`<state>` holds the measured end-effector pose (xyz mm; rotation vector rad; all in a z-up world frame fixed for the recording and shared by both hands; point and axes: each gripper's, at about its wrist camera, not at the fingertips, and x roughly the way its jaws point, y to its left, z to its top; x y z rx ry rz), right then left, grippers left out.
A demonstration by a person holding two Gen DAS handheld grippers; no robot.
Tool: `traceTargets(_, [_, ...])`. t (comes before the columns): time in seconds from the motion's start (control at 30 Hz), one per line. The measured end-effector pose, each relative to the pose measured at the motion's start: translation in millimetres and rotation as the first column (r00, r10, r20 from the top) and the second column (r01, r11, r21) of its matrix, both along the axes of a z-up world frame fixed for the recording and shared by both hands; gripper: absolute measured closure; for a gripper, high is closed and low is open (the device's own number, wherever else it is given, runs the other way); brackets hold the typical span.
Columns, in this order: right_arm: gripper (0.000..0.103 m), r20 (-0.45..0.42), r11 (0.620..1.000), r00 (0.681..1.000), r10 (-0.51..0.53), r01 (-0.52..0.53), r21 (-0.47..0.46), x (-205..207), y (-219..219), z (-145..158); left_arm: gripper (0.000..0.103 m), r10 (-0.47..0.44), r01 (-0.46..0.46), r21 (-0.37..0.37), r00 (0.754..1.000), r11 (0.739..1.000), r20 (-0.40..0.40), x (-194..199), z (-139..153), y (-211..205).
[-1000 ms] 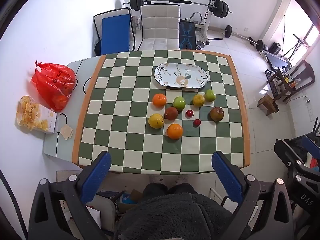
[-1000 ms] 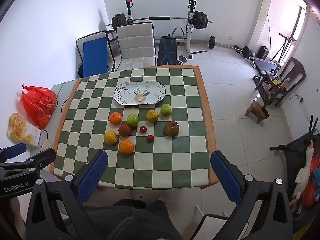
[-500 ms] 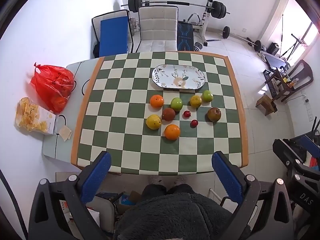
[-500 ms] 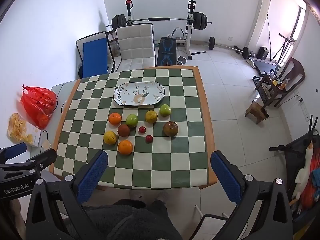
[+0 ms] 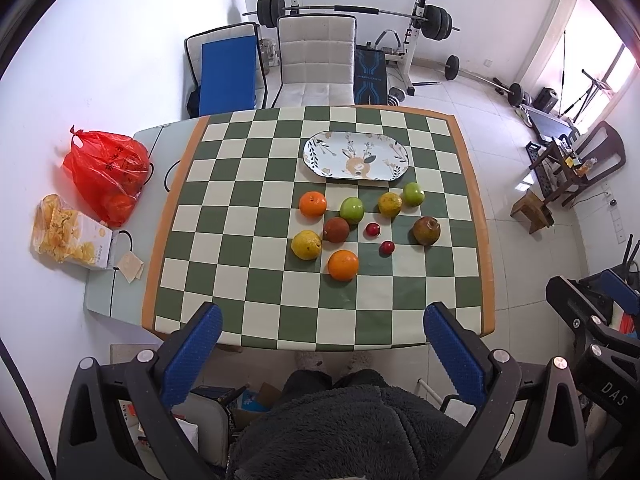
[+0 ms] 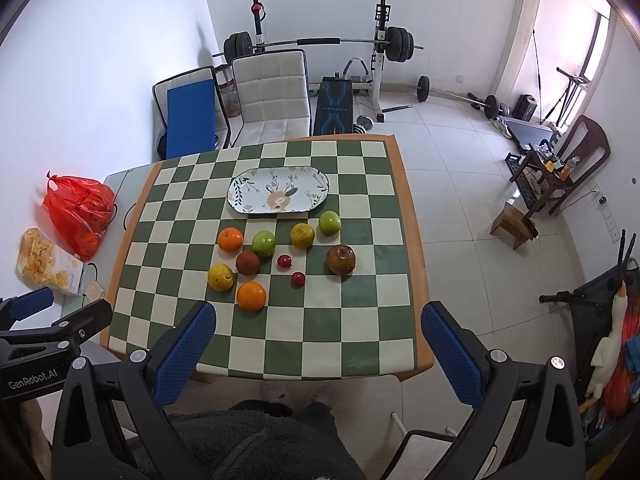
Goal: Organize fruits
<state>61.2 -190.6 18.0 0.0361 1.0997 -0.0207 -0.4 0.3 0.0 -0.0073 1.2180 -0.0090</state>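
Nothing is sorted yet, judging by how things lie: the fruits (image 5: 348,226) sit loose in a cluster on the checkered surface (image 5: 240,240), all just on the near side of the oval plate (image 5: 356,156), and the plate itself holds nothing. The cluster has two oranges, two green apples, two yellowish citrus fruits, a dark red round fruit, a brownish one out toward the plate's right end, and two small red ones in the middle; none touches the plate. So every piece is left to move, presumably onto the plate. The left gripper (image 5: 320,344) hangs well back from the plate, off the near edge of the surface, its blue fingers (image 5: 192,348) spread wide and holding nothing. The right gripper (image 6: 318,342) is likewise wide apart and empty.
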Motion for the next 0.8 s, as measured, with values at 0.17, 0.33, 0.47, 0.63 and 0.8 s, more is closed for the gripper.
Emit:
traceTargets(0.17, [0.0, 0.001, 1.0, 1.0, 0.0, 0.0, -0.001, -0.5, 0.5, 0.6, 0.0, -0.001, 0.001, 0.0, 1.0, 1.0, 0.001, -0.1, 0.0, -0.1])
traceTargets(0.33, [0.0, 0.003, 1.0, 1.0, -0.001, 0.001, -0.001, -1.4, 1.1, 1.0, 0.0, -0.001, 0.001, -0.001, 1.0, 1.0, 0.003, -0.4, 0.1, 0.1])
traceTargets(0.47, [0.0, 0.004, 1.0, 1.0, -0.002, 0.002, -0.001, -1.4, 1.6, 1.2, 0.0, -0.002, 0.002, 0.0, 1.0, 1.0, 0.005, -0.5, 0.1, 0.0])
traceTargets(0.63, [0.0, 0.005, 1.0, 1.0, -0.002, 0.001, 0.001, -2.1, 1.5, 2.6, 0.0, -0.002, 0.002, -0.001, 1.0, 1.0, 0.008, -0.7, 0.1, 0.2])
traceTargets(0.8, [0.0, 0.006, 1.0, 1.0, -0.002, 0.002, 0.0, -3.1, 1.1, 2.2, 0.0, 0.0, 0.0, -0.001, 1.0, 1.0, 0.011, 4.0, 5.8, -11.8])
